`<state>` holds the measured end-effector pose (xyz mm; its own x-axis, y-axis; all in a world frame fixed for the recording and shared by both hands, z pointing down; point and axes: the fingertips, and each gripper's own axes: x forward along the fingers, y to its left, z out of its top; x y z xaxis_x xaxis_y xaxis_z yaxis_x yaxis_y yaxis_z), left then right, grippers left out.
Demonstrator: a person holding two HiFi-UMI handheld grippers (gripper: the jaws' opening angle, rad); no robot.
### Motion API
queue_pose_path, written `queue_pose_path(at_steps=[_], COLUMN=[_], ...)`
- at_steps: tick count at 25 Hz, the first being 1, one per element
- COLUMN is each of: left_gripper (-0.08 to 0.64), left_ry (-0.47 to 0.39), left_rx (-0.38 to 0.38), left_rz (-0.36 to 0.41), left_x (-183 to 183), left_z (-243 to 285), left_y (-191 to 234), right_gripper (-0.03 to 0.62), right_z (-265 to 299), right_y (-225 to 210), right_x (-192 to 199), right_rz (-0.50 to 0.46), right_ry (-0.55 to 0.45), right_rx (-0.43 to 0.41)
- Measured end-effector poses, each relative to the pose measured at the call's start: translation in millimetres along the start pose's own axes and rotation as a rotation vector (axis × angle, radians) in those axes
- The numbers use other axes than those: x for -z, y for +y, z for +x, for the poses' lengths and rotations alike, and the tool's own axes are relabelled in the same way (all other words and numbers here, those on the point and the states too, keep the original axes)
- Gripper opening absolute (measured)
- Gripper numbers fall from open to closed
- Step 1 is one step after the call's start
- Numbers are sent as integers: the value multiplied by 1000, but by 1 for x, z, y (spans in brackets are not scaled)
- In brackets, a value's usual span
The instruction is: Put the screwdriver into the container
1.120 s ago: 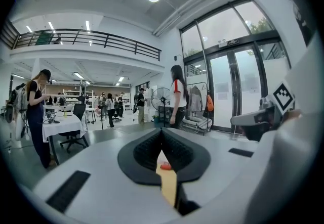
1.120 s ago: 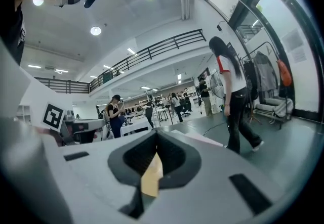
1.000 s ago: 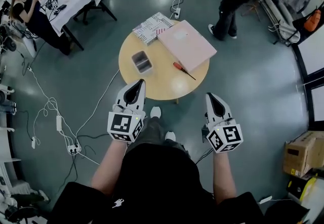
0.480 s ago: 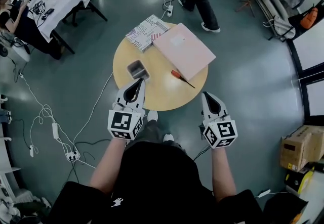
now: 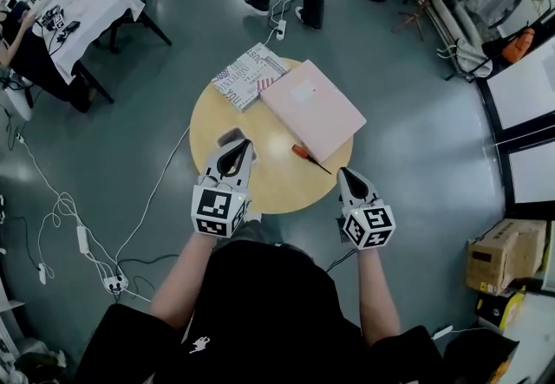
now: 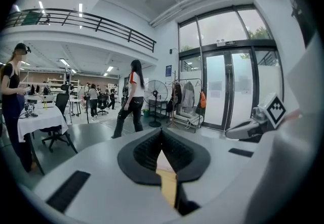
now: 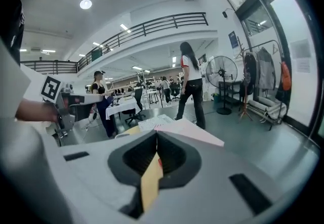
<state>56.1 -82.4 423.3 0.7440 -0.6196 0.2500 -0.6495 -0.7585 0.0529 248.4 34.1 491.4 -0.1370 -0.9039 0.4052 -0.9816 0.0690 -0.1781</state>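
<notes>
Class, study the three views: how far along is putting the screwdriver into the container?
Nothing is done yet: the screwdriver lies on the round table, outside the container. In hand: nothing; the left tool and right tool are both shut and empty. Left to do: grasp, carry, drop it in.

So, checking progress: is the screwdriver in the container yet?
Out. The screwdriver lies on the round table beside the pink box, apart from the container.
</notes>
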Motion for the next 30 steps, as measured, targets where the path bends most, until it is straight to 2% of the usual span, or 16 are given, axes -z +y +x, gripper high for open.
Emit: queue_pose_path(at_steps=[12,16,20,30], left_gripper=[2,3,3,3], left_ry=[40,69,127,209], left_rx=[57,67,46,-48], left_rz=[-4,-16,-24,-24], left_x=[27,42,63,103], left_z=[35,35,35,40], left_y=[42,47,51,50], right_gripper=[2,2,3,17], right_z=[65,87,114,164], right_y=[14,9,8,11], right_x=[1,20,40,113], right_rz=[-61,-95,-166,-424], right_ry=[83,163,249,504], right_rx=[15,9,-11,-70])
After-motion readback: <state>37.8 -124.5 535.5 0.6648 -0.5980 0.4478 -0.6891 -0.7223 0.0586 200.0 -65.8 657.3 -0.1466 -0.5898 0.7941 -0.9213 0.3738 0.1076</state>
